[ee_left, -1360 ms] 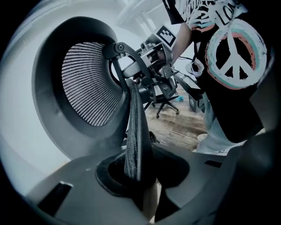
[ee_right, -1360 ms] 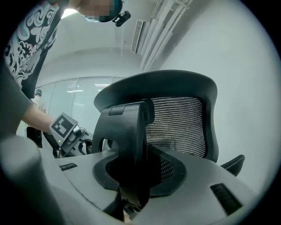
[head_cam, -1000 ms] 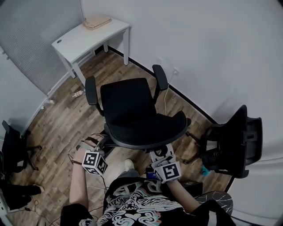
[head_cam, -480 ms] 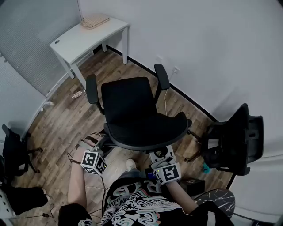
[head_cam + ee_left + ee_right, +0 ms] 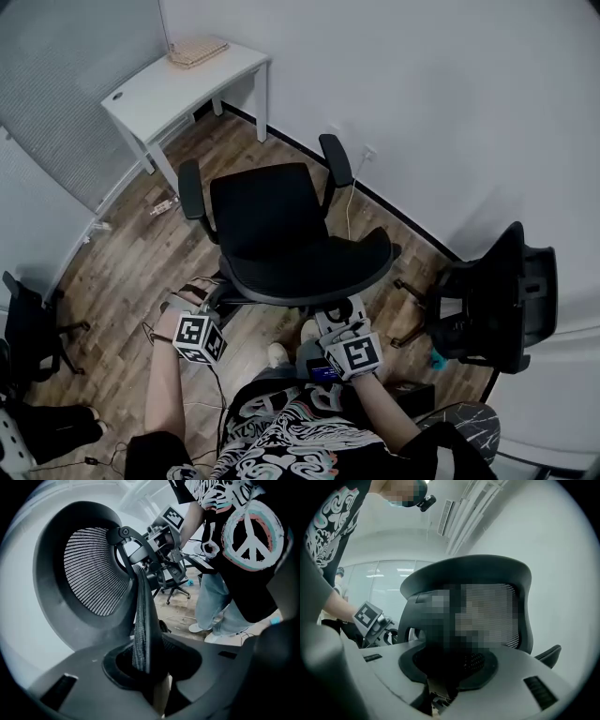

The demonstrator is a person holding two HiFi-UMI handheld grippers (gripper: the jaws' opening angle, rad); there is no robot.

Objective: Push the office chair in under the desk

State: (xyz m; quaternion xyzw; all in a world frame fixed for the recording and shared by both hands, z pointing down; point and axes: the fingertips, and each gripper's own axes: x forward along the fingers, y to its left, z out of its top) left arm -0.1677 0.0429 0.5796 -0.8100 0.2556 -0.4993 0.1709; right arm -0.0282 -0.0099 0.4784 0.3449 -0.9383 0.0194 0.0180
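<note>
One black mesh-backed office chair (image 5: 272,220)

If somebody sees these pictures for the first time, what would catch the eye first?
The big black office chair in the middle of the wooden floor strikes first; the white desk stands beyond it in the far left corner, and the chair is not yet under it. The left claw and the right claw each grip its backrest rim from behind. A second black chair stands at the right.

Wood-plank floor (image 5: 131,272), white walls (image 5: 450,112), and a spare black chair (image 5: 497,300) near the right wall.
</note>
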